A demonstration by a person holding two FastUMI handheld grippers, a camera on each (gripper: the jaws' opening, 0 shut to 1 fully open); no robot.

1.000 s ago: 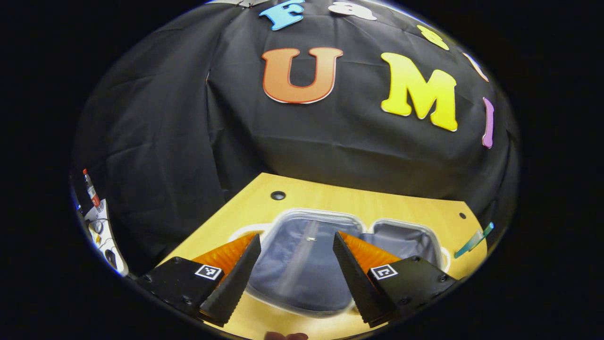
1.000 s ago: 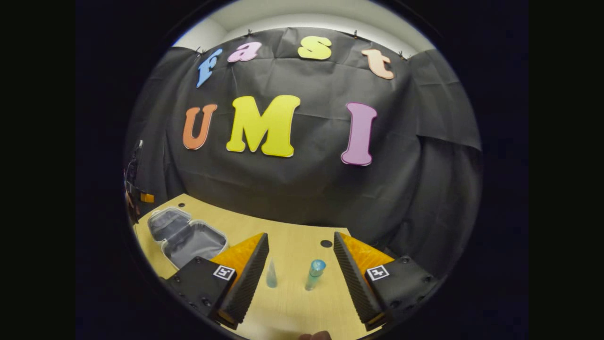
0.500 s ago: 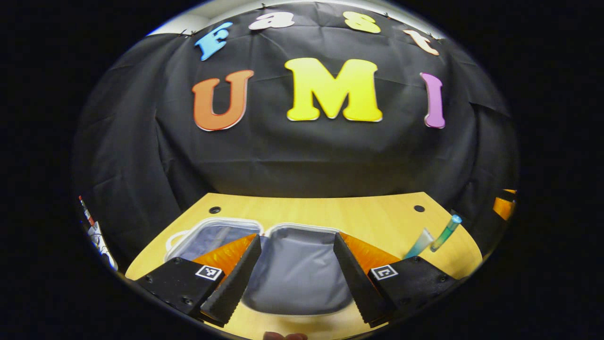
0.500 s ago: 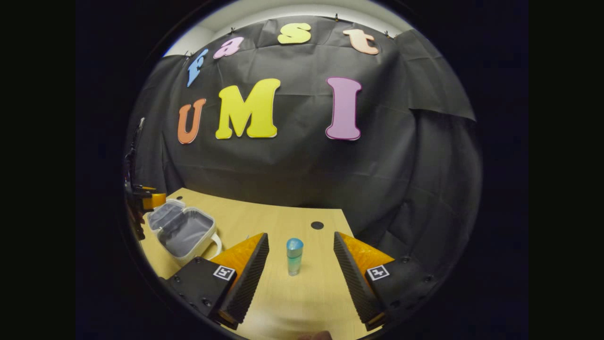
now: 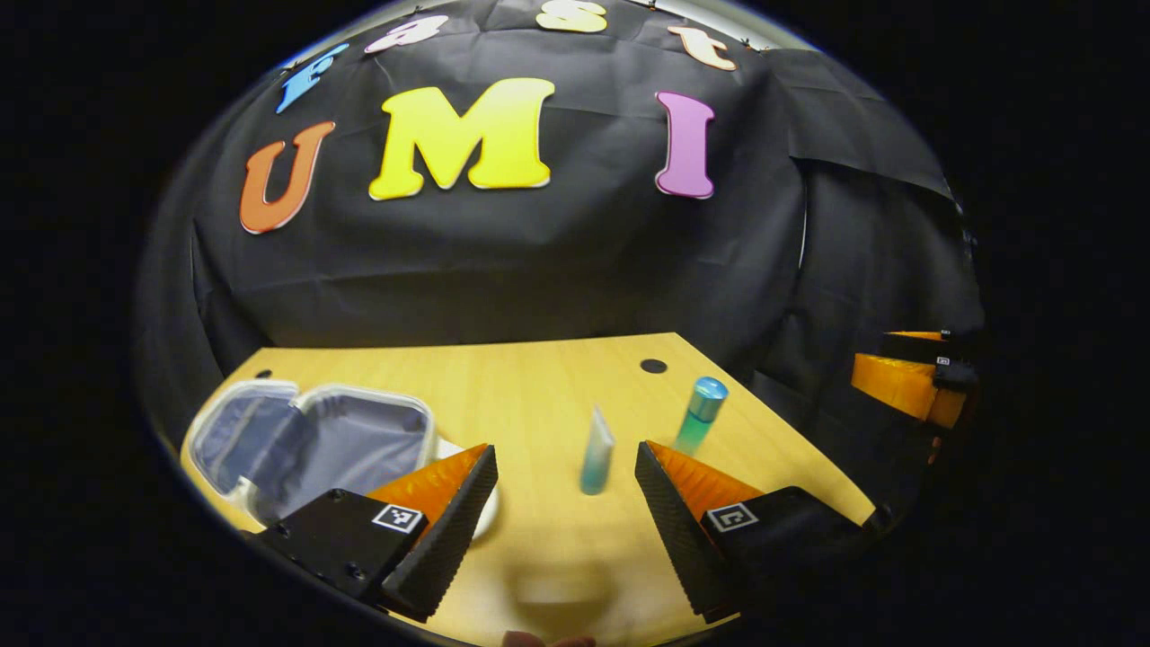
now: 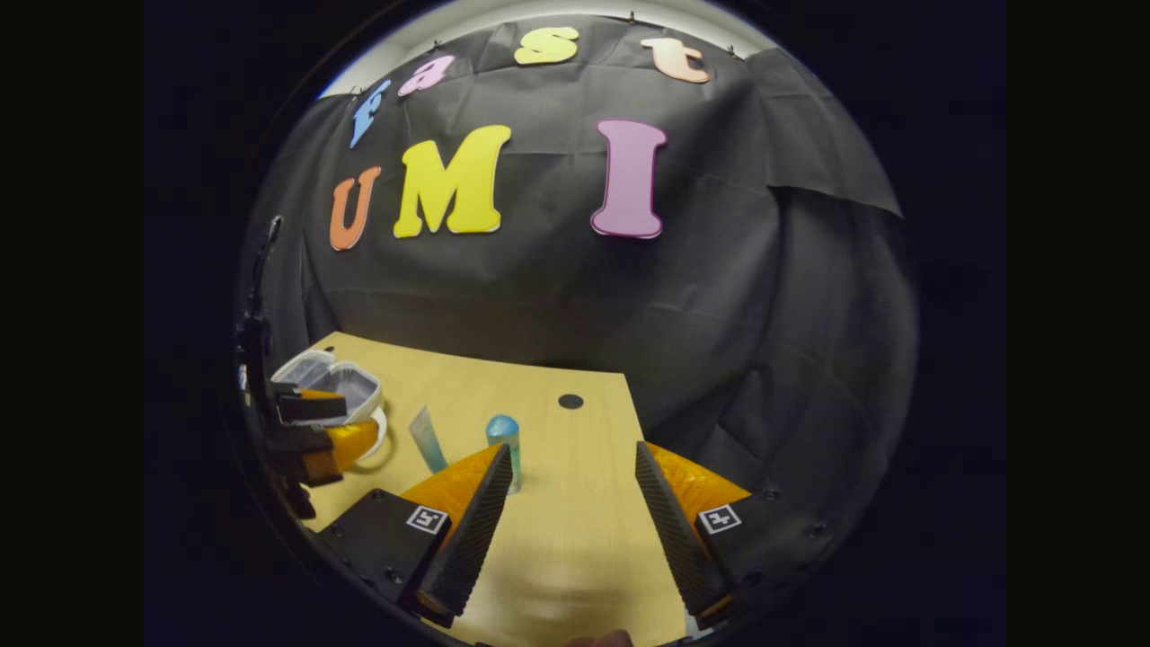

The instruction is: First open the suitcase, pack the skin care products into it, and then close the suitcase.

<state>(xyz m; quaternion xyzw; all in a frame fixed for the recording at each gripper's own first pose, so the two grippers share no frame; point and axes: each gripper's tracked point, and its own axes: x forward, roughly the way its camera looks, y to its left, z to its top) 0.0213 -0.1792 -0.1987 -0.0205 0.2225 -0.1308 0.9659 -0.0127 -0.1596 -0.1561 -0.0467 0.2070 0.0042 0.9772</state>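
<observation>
In the left gripper view, your left hand-held gripper (image 5: 566,503) hangs above the table (image 5: 503,377) with its jaws wide apart and nothing between them. The suitcase (image 5: 305,445) lies open on the table to its left, grey lining showing. A small tube (image 5: 596,451) stands ahead between the fingers, and a teal bottle (image 5: 701,413) stands just beyond it to the right.

In the right gripper view, your right hand-held gripper (image 6: 570,512) is also wide open and empty over bare table. The bottle (image 6: 504,433) and tube (image 6: 428,440) stand near its left finger, the open suitcase (image 6: 328,382) farther left behind the left hand-held gripper.
</observation>
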